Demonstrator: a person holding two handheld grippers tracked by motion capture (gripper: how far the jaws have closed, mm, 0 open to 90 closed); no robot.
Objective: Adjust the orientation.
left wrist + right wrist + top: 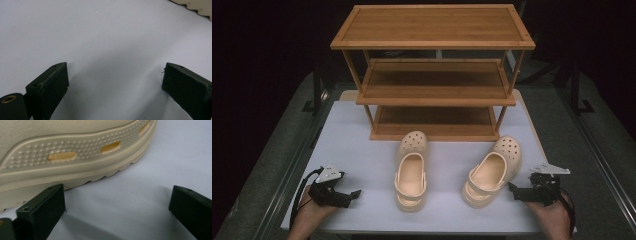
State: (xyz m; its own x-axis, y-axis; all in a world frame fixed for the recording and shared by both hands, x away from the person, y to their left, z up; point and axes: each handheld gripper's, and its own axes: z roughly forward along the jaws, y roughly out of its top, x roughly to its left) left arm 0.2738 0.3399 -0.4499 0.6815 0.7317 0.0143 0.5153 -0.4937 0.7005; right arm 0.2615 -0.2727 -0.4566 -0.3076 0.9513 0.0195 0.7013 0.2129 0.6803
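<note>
Both grippers sit low at my edge of the white table (362, 125), one in each hand. My left gripper (354, 194) rests near the left corner with its jaws spread wide; along its own view the two black pads (50, 87) stand far apart with bare table surface between them, and a scalloped bit of cream sole (197, 6) peeks in at the top right corner. My left hand (309, 215) wraps the body from below, the grey plate riding on top.

My right gripper (512, 189) lies near the right corner, jaws also wide and holding nothing. In its own view, its left pad (45, 207) sits just in front of the sole of the right clog (492, 171); whether they touch I cannot tell. I see that shoe's dotted side wall and oval vent slots up close.

Between my two grippers stand the two cream clogs. The left clog (411, 170) points straight away from me, well apart from my left gripper. The right one is angled, toe turned away and to the right, heel strap towards me.

Beyond the toes stands the wooden three-tier rack (432, 40), its lowest shelf just behind the clogs.
</note>
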